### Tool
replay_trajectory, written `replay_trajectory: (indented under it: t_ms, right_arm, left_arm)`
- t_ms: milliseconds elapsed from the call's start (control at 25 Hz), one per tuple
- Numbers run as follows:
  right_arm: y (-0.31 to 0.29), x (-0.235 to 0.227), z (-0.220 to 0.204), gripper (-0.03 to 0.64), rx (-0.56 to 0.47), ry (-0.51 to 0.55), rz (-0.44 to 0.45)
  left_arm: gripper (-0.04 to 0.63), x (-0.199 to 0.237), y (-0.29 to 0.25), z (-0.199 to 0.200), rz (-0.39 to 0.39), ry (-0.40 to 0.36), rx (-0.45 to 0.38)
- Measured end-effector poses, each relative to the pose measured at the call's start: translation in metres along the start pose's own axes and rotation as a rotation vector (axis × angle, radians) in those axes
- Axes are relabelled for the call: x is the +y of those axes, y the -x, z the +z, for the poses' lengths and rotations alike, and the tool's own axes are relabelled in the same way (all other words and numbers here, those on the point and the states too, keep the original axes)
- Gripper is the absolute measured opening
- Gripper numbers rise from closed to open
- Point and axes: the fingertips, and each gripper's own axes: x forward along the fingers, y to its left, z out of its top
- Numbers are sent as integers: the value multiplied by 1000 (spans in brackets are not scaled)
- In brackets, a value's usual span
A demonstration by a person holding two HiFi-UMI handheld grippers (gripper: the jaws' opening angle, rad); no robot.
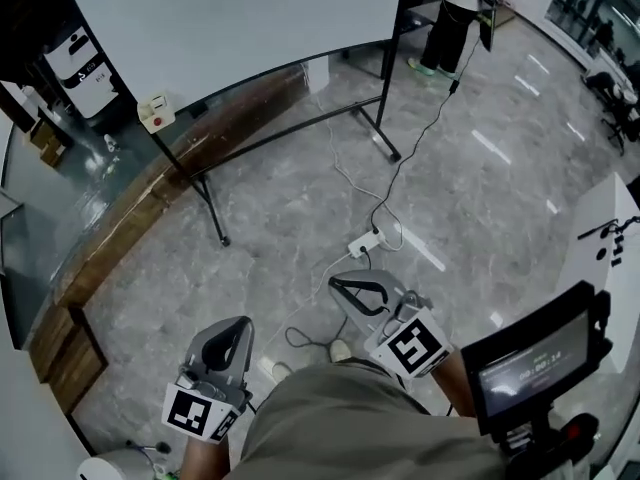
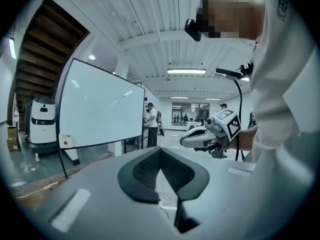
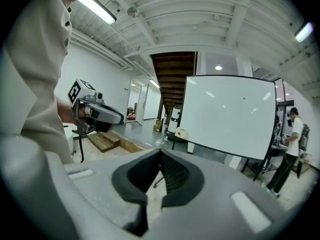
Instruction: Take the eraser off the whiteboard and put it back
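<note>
Both claws pressed together, nothing pinched. Left claw (image 1: pixel 238 324) and right claw (image 1: pixel 338 283) are held low in front of my body, side by side and apart from each other. Pads meet at the tips in the left gripper view (image 2: pixel 160 149) and in the right gripper view (image 3: pixel 161 152).

Count, big to small:
- Floor (image 1: pixel 300 193): one grey stone expanse.
- Whiteboard (image 1: pixel 230 18): one, blank, on a dark stand with splayed feet, well apart from both claws.
- Wooden ledge (image 1: pixel 120 223): one, running along the left beneath the board's lower edge.
- Other person (image 1: pixel 452 18): one, standing beyond the board's right end.
- Power strip (image 1: pixel 365 240): one, white, on the floor, cables trailing off it.
- Eraser (image 1: pixel 155 111): one, white with a red dot, sitting on the board at its lower left corner. Neither claw touches it.

Room: open floor between me and the board. The power strip and its cables lie across that stretch, just ahead of the right claw. The stand's feet reach out onto the floor toward me.
</note>
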Motion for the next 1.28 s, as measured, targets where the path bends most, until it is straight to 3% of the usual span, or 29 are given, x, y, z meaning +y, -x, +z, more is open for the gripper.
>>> replay_trajectory:
  t_ms: [160,440,1280]
  right_arm:
    - [1,0,6,3,2,-8,-16]
    - [-12,73,31,3,-19,29,-26]
    - [-61,164,71,3,1,74,-3]
  left_arm:
    - [6,1,-3,5,-25,0,-5]
    - [6,6,67,-21,-59,24,0]
    - [6,54,156,-40,-60,51,-7]
